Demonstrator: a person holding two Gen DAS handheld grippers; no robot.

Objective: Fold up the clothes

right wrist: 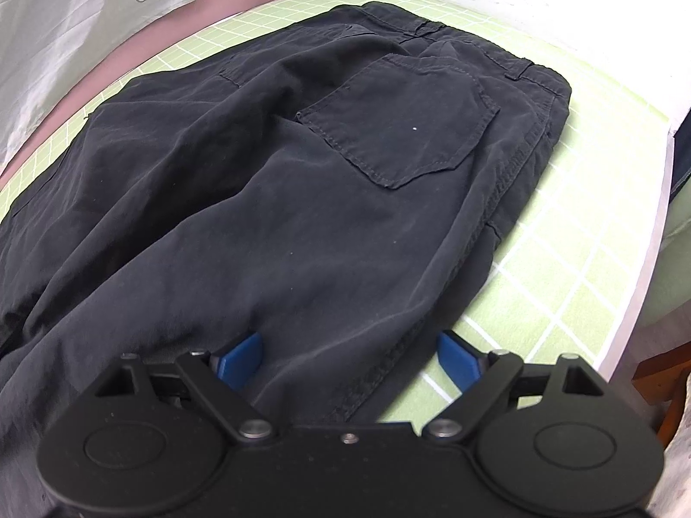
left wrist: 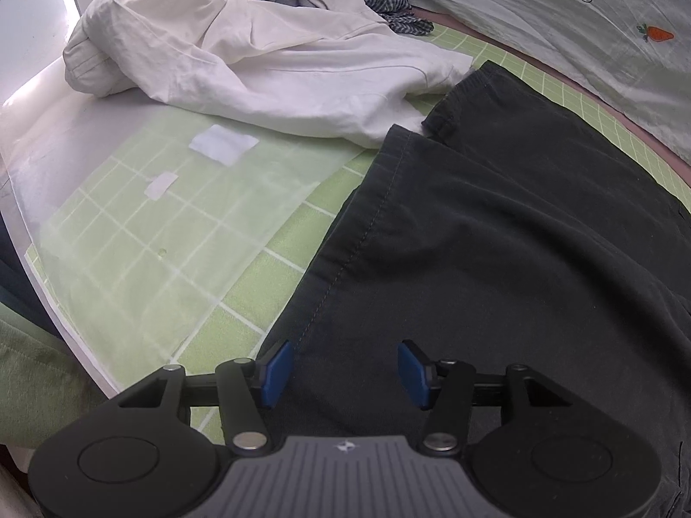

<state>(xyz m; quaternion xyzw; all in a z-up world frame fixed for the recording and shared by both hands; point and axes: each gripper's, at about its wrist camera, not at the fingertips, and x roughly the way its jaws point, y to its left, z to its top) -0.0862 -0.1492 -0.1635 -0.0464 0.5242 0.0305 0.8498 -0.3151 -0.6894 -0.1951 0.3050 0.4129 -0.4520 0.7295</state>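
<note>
Dark trousers (left wrist: 496, 237) lie flat on a green gridded mat (left wrist: 255, 267). In the left wrist view my left gripper (left wrist: 345, 364) hovers over the trousers' stitched left edge, blue pads apart and nothing pinched between them. The right wrist view shows the same trousers (right wrist: 302, 181) doubled over, back pocket (right wrist: 401, 121) up and waistband at the far end. My right gripper (right wrist: 350, 356) stands wide open over the near right seam; the cloth runs under and between its pads, and neither pad presses on it.
A crumpled white garment (left wrist: 259, 56) and a checked one (left wrist: 388, 0) are piled at the mat's far left. A translucent sheet (left wrist: 151, 216) covers the mat's left part. A grey printed sheet (left wrist: 561, 21) lies beyond. The table's white edge (right wrist: 656, 224) runs along the right.
</note>
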